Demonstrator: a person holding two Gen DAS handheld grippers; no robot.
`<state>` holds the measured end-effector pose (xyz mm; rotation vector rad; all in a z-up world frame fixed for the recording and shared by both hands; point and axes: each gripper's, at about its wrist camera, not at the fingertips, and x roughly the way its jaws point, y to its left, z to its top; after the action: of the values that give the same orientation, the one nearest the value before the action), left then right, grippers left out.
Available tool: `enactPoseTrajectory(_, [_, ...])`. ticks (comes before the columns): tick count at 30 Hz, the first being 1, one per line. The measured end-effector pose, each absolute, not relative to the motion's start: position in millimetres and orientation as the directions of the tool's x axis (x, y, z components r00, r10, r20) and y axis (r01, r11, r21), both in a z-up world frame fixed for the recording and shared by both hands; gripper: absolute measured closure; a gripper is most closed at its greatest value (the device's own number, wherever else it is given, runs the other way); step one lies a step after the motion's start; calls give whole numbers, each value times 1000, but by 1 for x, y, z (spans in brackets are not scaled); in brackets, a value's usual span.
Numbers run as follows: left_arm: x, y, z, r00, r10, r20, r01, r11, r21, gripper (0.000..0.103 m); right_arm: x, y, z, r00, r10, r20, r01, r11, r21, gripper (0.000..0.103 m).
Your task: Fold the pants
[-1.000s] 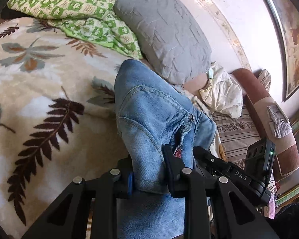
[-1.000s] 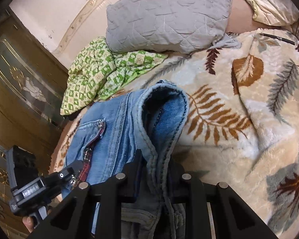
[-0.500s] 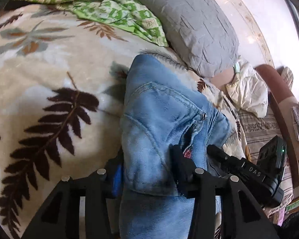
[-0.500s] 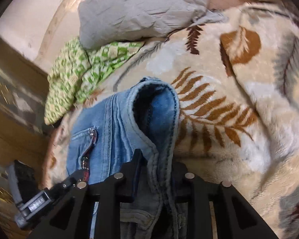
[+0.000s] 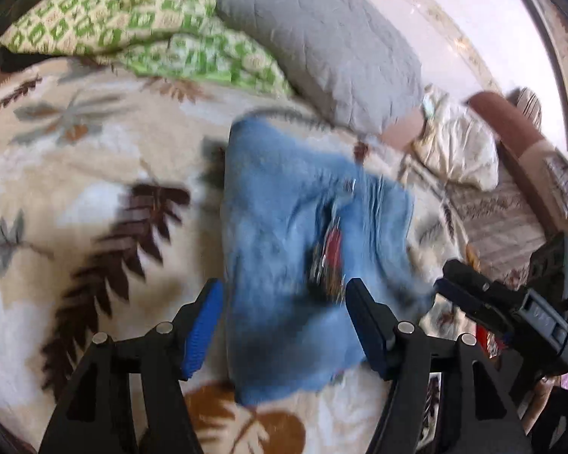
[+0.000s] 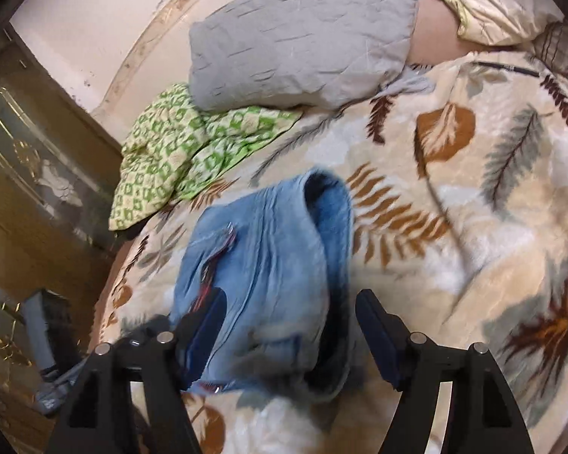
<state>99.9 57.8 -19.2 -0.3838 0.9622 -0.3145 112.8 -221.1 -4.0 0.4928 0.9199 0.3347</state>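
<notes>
Left wrist view: my left gripper (image 5: 282, 316) is spread wide, pinching nothing, with the jeans (image 5: 303, 234) lying bunched on the leaf-print blanket (image 5: 75, 196) between its fingers. My right gripper (image 5: 469, 295) pokes in from the side. Everything's motion-blurred, so no label is readable.

Right wrist view: my right gripper (image 6: 289, 325) is spread too, hovering over the folded bundle of jeans (image 6: 269, 276) on the blanket (image 6: 454, 196). Looks like the drop-off at the end of a fold. Next I'd guess flatten it and square the edges. No readable writing here.
</notes>
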Motion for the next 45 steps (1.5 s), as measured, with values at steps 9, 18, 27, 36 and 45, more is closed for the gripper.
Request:
enactPoseTrajectory(9, [97, 62, -48, 504, -434, -746, 31, 873, -487, 28, 113, -179, -19, 486, 355, -799, -55, 925, 377, 72])
enactPoseTrajectory(18, [94, 58, -45, 521, -399, -754, 50, 897, -440, 25, 100, -170, 3, 493, 297, -817, -99, 953, 287, 74])
enactPoseTrajectory(27, [95, 54, -43, 524, -380, -762, 53, 908, -416, 25, 109, -197, -32, 435, 443, -784, -30, 878, 479, 72])
enactPoseTrajectory(36, [83, 54, -38, 519, -380, -766, 63, 910, -409, 25, 92, -203, -24, 491, 465, -736, -50, 859, 510, 71])
enactPoseTrajectory(45, [84, 53, -40, 515, -376, -770, 55, 911, -408, 25, 87, -204, -24, 510, 468, -722, -39, 851, 524, 71])
